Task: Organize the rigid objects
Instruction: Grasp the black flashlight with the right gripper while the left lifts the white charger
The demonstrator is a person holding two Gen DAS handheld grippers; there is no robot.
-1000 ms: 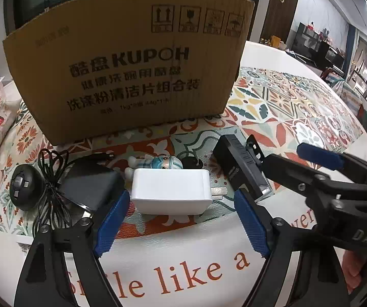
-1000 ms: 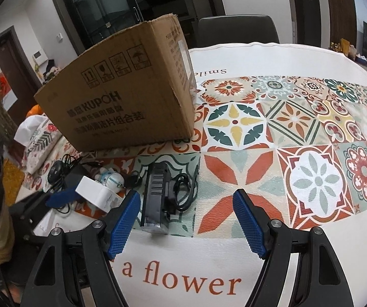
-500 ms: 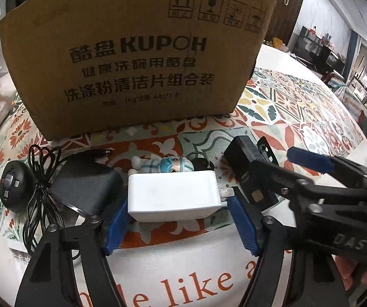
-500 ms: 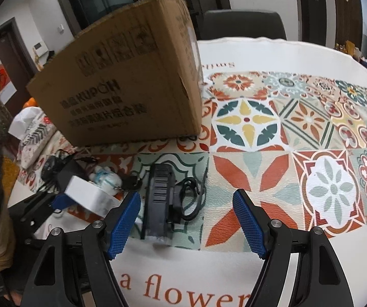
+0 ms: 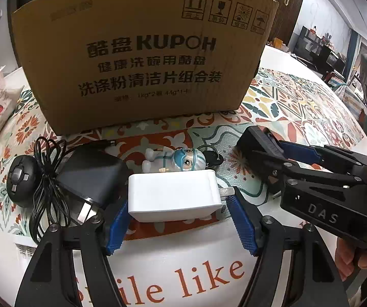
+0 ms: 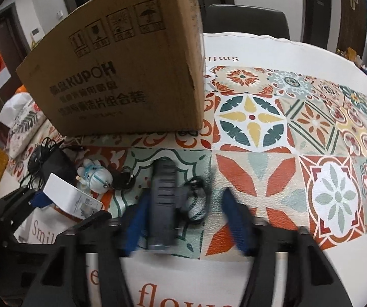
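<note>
1. Black adapter [image 5: 89,176] lies on the desk [image 5: 158,268], far left.
2. Left tongs [image 5: 181,220] spread wide around the white charger [image 5: 174,195].
3. Right tongs [image 6: 183,220] spread wide around the black device [image 6: 163,199].

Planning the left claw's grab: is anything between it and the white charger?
Nothing visible. The white charger lies directly between the open fingers of the left claw, with no object in the gap. The black adapter sits just outside its left finger, and the toy figure lies behind the charger.
</note>
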